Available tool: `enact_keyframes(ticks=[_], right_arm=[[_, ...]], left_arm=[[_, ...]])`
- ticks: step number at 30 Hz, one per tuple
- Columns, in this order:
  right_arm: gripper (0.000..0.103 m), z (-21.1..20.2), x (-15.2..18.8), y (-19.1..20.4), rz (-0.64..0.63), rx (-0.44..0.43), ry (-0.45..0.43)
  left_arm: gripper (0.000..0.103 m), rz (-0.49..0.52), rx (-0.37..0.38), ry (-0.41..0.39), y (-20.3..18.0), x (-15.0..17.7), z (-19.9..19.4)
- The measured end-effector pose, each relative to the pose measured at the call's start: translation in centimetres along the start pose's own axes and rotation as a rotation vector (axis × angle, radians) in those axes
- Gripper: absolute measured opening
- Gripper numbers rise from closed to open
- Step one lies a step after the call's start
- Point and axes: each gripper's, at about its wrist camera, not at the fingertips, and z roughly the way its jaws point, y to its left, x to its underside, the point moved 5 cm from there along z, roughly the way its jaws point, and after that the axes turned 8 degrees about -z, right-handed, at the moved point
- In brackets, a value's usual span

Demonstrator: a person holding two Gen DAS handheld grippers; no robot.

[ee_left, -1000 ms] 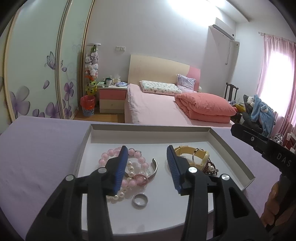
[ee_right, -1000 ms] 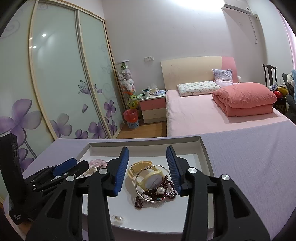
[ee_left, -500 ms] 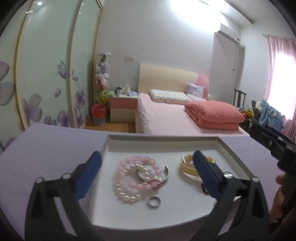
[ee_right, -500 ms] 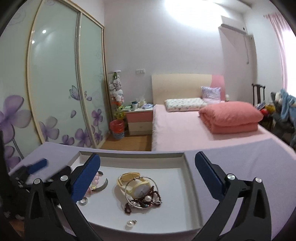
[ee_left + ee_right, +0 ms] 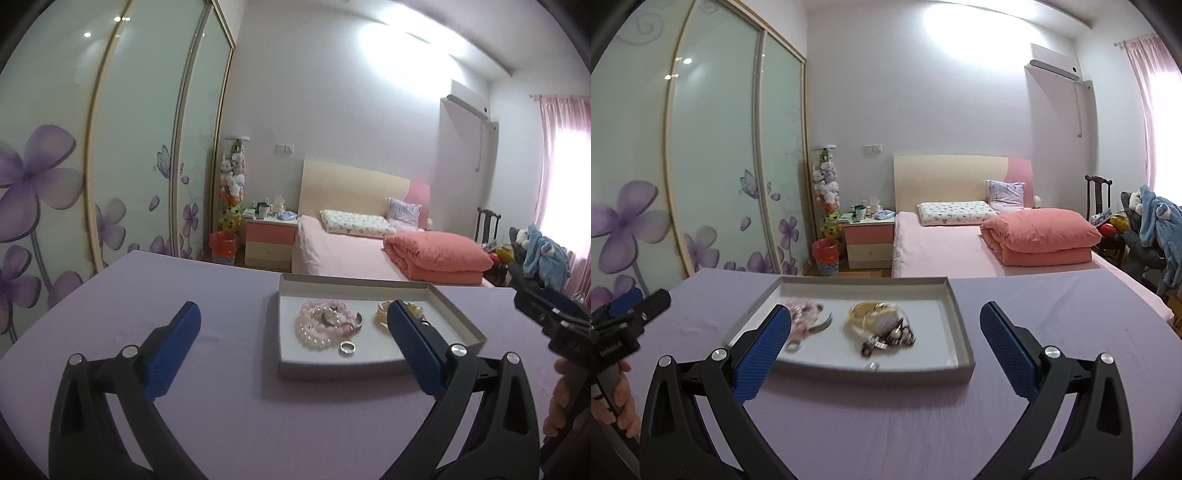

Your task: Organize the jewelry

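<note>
A shallow grey tray (image 5: pixel 369 291) lies on the lilac table and holds the jewelry. In it are a pink bead bracelet (image 5: pixel 314 314), a pearl bracelet (image 5: pixel 314 338), a silver ring (image 5: pixel 347 347) and a yellow watch (image 5: pixel 384 314). The right wrist view shows the same tray (image 5: pixel 864 282) blurred, with the yellow watch (image 5: pixel 875 317), a dark bead bracelet (image 5: pixel 890 338) and a small loose piece (image 5: pixel 873 366). My left gripper (image 5: pixel 293 314) stands open short of the tray, nothing between its pads. Wide apart and empty too, my right gripper (image 5: pixel 885 314) is open, back from the tray's near rim.
The lilac tabletop (image 5: pixel 1052 314) spreads wide on both sides of the tray. A hand (image 5: pixel 624 398) holds the left gripper at the left edge. Beyond the table stand a pink bed (image 5: pixel 960 247), a nightstand (image 5: pixel 870 240) and flowered wardrobe doors (image 5: pixel 713 166).
Both grippers went from half-closed over the tray to wide open. Both drew back, so the tray now looks smaller and farther. No jewelry left the tray.
</note>
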Motion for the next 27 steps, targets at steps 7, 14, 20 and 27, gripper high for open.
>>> enact_keyframes(ticks=[7,14,20,27], right_arm=[[0.101,-2.5,2.0,1.8,-0.027,-0.018,0.019],[0.101,-4.2,3.0,2.3,-0.022,0.002,0.005],[0.101,-4.6,3.8,1.8,0.011,0.003,0.007],[0.101,-5.0,5.0,1.6,0.033,-0.01,0.02]], left_arm=[[0.099,0.038,-0.014,-0.047,0.2,1.4,-5.1],[0.099,0.101,0.002,-0.061,-1.0,2.9,-7.6],[0.099,0.08,0.018,-0.025,-1.1,4.0,-7.3],[0.099,0.057,0.031,0.011,-1.0,4.6,-6.7]])
